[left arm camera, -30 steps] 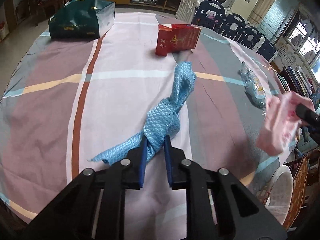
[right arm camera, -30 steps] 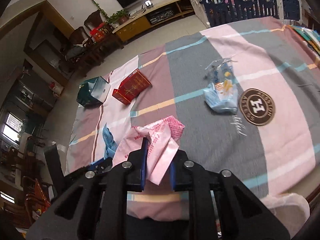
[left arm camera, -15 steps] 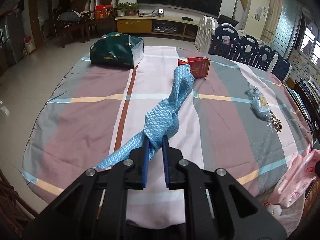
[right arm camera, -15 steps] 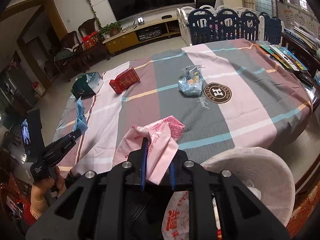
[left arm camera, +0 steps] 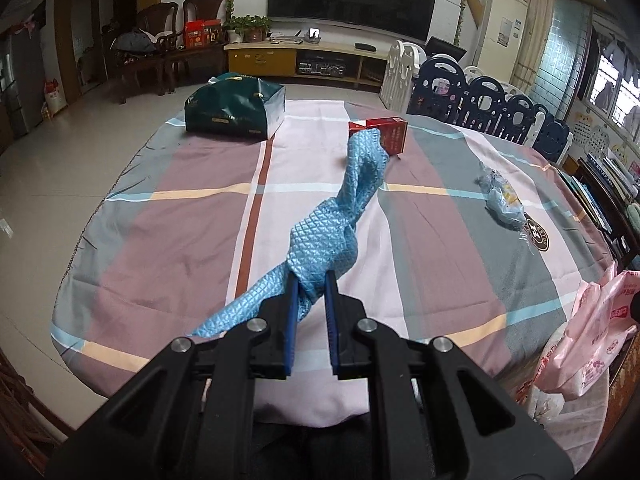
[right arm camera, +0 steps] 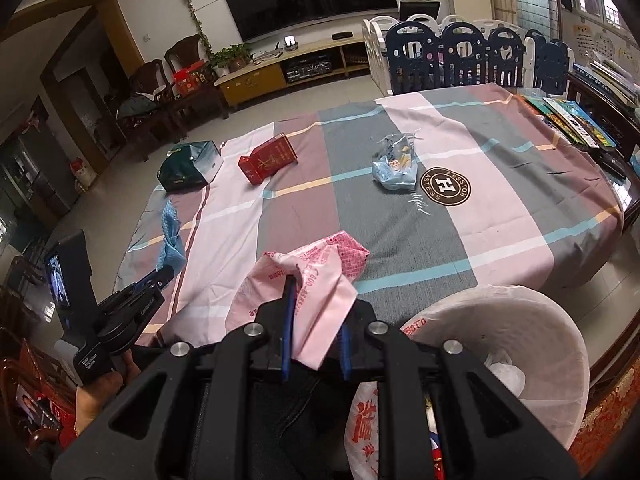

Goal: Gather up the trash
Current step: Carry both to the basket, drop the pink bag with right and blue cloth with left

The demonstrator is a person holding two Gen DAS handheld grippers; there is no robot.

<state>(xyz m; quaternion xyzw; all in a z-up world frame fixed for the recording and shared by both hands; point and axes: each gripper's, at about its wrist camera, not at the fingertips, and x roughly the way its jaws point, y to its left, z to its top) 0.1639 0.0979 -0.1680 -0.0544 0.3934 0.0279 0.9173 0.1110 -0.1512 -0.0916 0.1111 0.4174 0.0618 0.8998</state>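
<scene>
My left gripper (left arm camera: 311, 280) is shut on a blue quilted cloth (left arm camera: 340, 216) and holds it up in front of the table's near edge; it also shows in the right wrist view (right arm camera: 171, 236). My right gripper (right arm camera: 315, 312) is shut on a pink plastic wrapper (right arm camera: 308, 284), held off the table beside a white-lined trash bin (right arm camera: 520, 320). The wrapper also shows in the left wrist view (left arm camera: 592, 328). A crumpled light-blue snack bag (right arm camera: 394, 162) lies on the tablecloth near a round logo.
A red box (right arm camera: 268, 158) and a dark green gift bag (right arm camera: 186, 164) sit at the far side of the round table (right arm camera: 500, 216). Books (right arm camera: 572, 120) lie at its right edge. Chairs and a blue-and-white play fence stand behind.
Both grippers pulled back from the table toward me, each still holding its item. The trash bin came into the right wrist view, under and right of the pink wrapper.
</scene>
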